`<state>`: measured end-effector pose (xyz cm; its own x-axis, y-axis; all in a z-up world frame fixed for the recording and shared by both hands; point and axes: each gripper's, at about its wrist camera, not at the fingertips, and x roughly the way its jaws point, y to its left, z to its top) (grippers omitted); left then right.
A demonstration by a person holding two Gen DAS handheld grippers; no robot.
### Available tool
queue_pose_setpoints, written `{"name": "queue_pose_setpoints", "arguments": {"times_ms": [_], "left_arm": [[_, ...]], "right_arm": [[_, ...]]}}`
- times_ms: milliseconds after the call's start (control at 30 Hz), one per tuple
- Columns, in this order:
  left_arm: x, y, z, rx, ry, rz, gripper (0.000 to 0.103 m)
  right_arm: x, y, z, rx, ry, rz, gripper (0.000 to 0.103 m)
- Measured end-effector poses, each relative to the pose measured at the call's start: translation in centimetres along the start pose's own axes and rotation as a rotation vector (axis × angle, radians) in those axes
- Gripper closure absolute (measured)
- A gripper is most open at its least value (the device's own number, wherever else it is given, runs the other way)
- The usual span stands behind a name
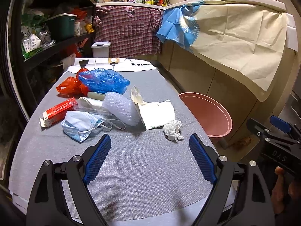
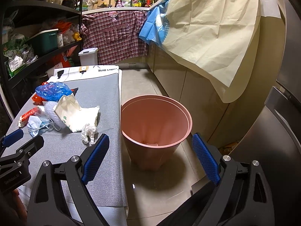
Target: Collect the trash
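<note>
From the left wrist view I have my left tongs [image 1: 149,141] standing wide apart with nothing between the blue pads, hovering over the bare near part of the grey tabletop [image 1: 143,169]. The trash lies in a loose cluster farther along it: a crumpled white tissue [image 1: 173,130] nearest the tongs and slightly to their right, a torn white paper package [image 1: 157,113] just behind it, a piece of bubble wrap [image 1: 120,109] touching that package on its left, and a light blue face mask [image 1: 80,125] lying at the left of the pile with its ear loops trailing toward the bubble wrap. A red and white carton [image 1: 58,112] lies beside the mask, and a blue plastic bag [image 1: 103,80] partly overlaps a red plastic bag [image 1: 70,86] at the far end of the cluster. From the right wrist view my right tongs [image 2: 150,142] are also spread apart and hold nothing; they hang beyond the tabletop's right edge, pointing down at a pink bin [image 2: 156,124] that stands upright on the tiled floor [image 2: 135,81] just beside the tabletop. The bin is open at the top, with something pale at its bottom that I cannot make out.
</note>
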<state>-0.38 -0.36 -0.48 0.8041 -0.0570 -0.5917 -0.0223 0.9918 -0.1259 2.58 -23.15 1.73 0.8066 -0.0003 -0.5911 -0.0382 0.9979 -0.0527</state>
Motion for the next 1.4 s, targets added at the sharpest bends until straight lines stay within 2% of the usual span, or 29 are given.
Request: {"name": "queue_pose_setpoints", "arguments": {"times_ms": [1267, 1333, 1400], "left_arm": [[0.01, -0.19, -0.12, 0.003, -0.002, -0.002, 0.02], [0.01, -0.2, -0.12, 0.004, -0.003, -0.001, 0.022], [0.03, -0.21, -0.12, 0.004, -0.002, -0.002, 0.028]], "right_arm": [[0.05, 0.08, -0.12, 0.001, 0.0, 0.001, 0.017], [0.05, 0.09, -0.13, 0.001, 0.0, 0.001, 0.017], [0.07, 0.08, -0.12, 0.001, -0.001, 0.002, 0.017]]}}
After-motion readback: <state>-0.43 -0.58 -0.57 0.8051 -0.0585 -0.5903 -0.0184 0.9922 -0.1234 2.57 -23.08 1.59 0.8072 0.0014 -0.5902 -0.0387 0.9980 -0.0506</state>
